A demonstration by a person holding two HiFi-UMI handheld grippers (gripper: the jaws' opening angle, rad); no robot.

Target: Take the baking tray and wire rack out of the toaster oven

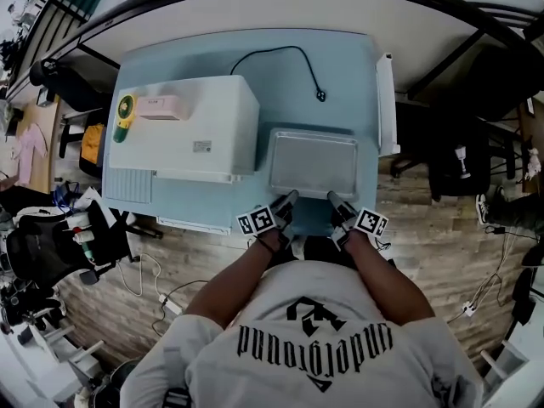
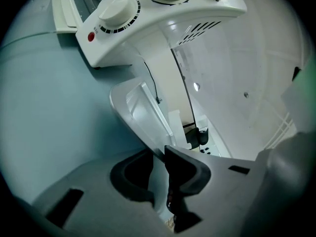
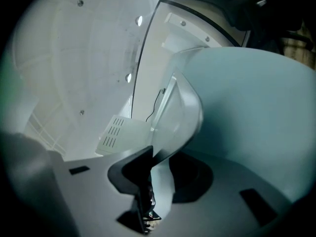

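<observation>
The silver baking tray (image 1: pixel 313 164) lies flat on the blue table (image 1: pixel 340 66), right of the white toaster oven (image 1: pixel 183 126). My left gripper (image 1: pixel 287 201) is shut on the tray's near rim at its left. My right gripper (image 1: pixel 334 201) is shut on the same rim further right. In the left gripper view the tray (image 2: pixel 138 107) runs between the jaws of the gripper (image 2: pixel 159 162), with the oven's knob panel (image 2: pixel 163 14) beyond. The right gripper view shows the tray's rim (image 3: pixel 185 117) between that gripper's (image 3: pixel 160 167) pads. I cannot make out the wire rack.
The oven's door (image 1: pixel 132 185) hangs open at the table's front left. A black power cord (image 1: pixel 289 53) trails across the table behind the tray. A white strip (image 1: pixel 387 104) stands along the table's right edge. Chairs and bags crowd the wooden floor on both sides.
</observation>
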